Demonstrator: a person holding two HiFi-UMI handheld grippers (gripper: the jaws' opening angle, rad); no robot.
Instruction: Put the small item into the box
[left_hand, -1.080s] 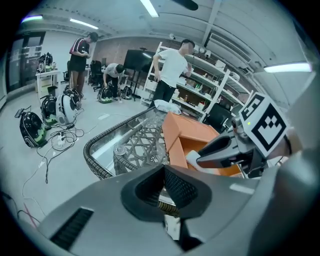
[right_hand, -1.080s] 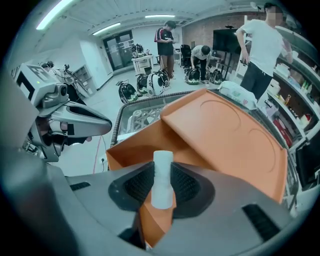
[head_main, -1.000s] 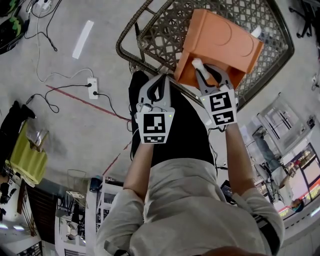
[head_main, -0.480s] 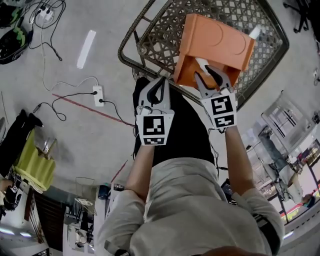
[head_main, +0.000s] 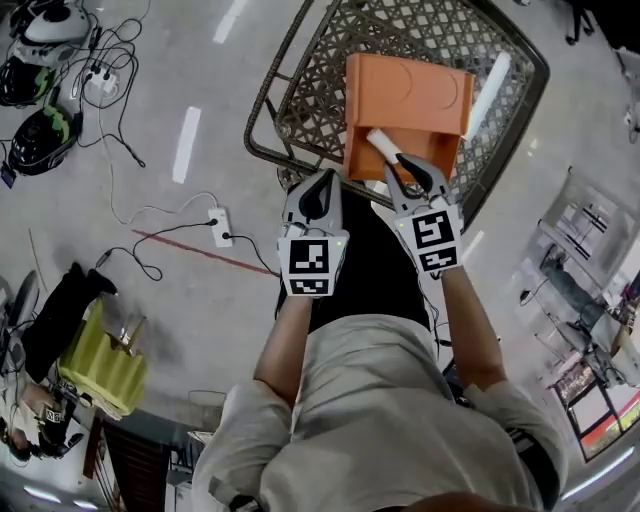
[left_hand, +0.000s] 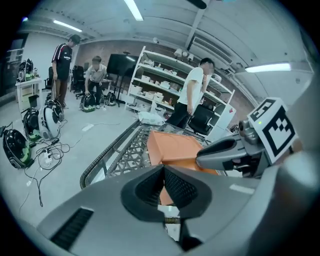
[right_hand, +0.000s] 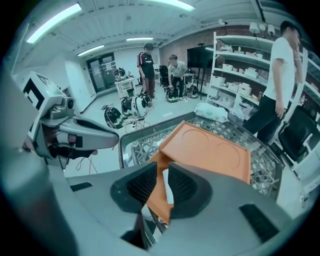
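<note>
The box (head_main: 410, 90) stands on the bench (head_main: 320, 90). Your right tongs (head_main: 404, 165) are closing on nothing and your left tongs (head_main: 320, 180) are closed and empty. The item (head_main: 382, 144) lies in the box mouth, so the task looks nearly done. I can read no writing, only square markers (head_main: 309, 262).

Orange box (head_main: 405, 90) opens toward the bottom of the frame, but a white item (head_main: 383, 145) sits in the mouth, so it's tight there. Bare lattice surface (head_main: 320, 90) left of the box has room. White tube (head_main: 490, 92) lies just right of it. Cables (head_main: 150, 215) clutter the floor, left.
</note>
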